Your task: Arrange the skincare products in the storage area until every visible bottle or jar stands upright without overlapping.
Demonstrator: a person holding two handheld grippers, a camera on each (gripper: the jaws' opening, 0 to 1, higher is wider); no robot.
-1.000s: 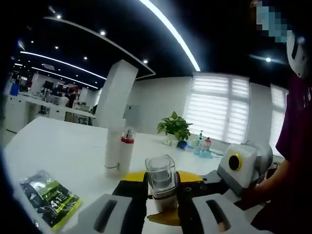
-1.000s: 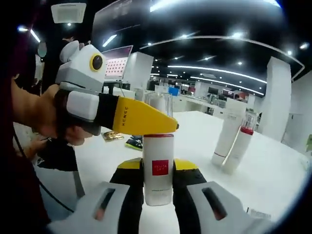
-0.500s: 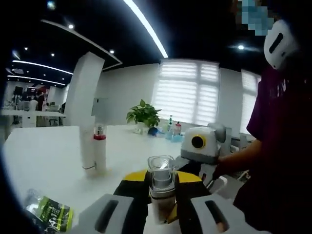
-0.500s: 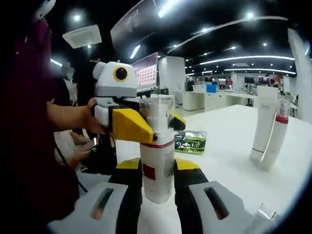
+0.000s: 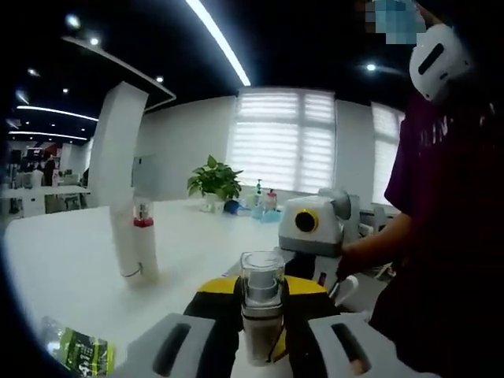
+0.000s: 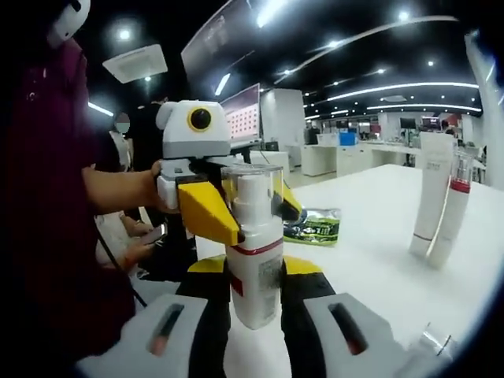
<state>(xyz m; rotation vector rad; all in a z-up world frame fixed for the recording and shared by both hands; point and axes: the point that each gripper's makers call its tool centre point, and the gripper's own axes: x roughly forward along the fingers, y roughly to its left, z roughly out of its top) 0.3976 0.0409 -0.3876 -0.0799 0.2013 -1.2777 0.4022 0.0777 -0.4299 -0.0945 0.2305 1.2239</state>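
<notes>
Your right gripper (image 6: 253,315) is clamped on the white pump bottle (image 6: 255,268), held upright above the white table (image 6: 378,260); its red label is unreadable. Your left gripper (image 5: 260,346) is closed on that bottle's clear cap (image 5: 261,277). Two tall white bottles (image 6: 441,213) stand touching each other, with a green sachet (image 6: 313,228) well apart from them, its print illegible.

The right tongs (image 6: 256,295) are clamped on the bottle's (image 6: 255,272) body, while its clear cap (image 5: 262,277) is gripped by the left tongs (image 5: 262,315).

bottle (image 6: 255,268) turned, red label now facing away, cap (image 5: 262,277) still gripped
</notes>
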